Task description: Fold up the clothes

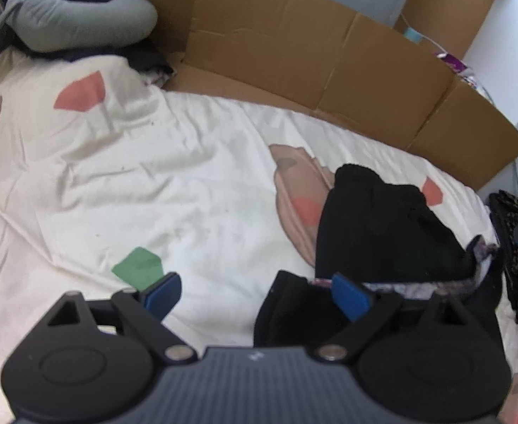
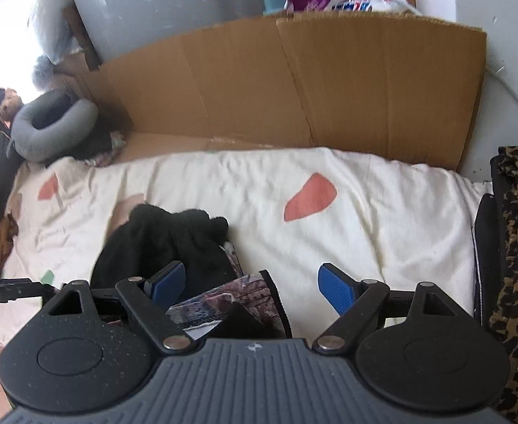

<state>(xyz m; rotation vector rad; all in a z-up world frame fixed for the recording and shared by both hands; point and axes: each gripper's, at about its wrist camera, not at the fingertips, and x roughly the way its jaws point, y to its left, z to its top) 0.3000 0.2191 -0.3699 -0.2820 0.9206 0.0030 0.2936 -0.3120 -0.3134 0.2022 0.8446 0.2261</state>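
A crumpled black garment (image 1: 382, 226) lies on the cream bedspread (image 1: 153, 176), with a patterned purple-white lining (image 1: 418, 288) showing at its near edge. My left gripper (image 1: 259, 295) hovers above the bed with its blue pads wide apart and nothing pinched between them; a black fold sits just below its right pad. In the right wrist view the same black garment (image 2: 167, 243) lies left of centre, its patterned part (image 2: 230, 300) near the camera. My right gripper (image 2: 250, 288) stands open over that patterned part, touching nothing.
A flattened cardboard wall (image 1: 329, 70) runs along the bed's far side (image 2: 294, 88). A grey neck pillow (image 1: 75, 24) sits at the far left corner. Leopard-print fabric (image 2: 517, 265) hangs at the right edge of the bed. Bags and clutter (image 2: 347, 0) stand behind the cardboard.
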